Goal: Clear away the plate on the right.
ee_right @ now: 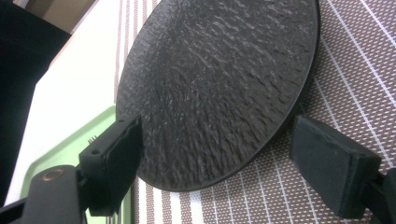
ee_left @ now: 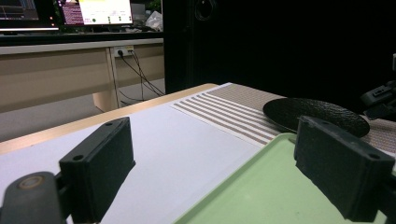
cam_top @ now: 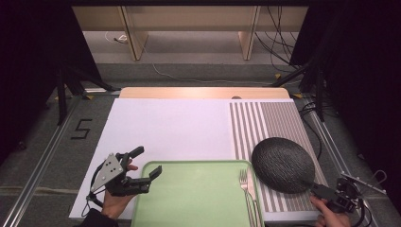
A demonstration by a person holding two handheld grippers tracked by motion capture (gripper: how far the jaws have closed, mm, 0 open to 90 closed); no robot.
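At lower left, the left gripper (cam_top: pixel 147 163) hovers with jaws spread across the green tray's (cam_top: pixel 198 198) corner. A fork (cam_top: pixel 246 187) lies on the tray's right side. Lower right, the right gripper (ee_right: pixel 215 163) straddles the black plate's (cam_top: pixel 283 164) rim on the striped placemat (cam_top: pixel 283 123), seemingly unclosed; next comes closing squarely on that rim.

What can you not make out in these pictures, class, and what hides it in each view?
- Fork: handle end cut off by the high view's bottom edge.
- Green tray: near rim cut off by the same edge.
- Black plate: far rim cut off by the right gripper view's top edge.
- Right gripper: jaw gap too small in the high view.
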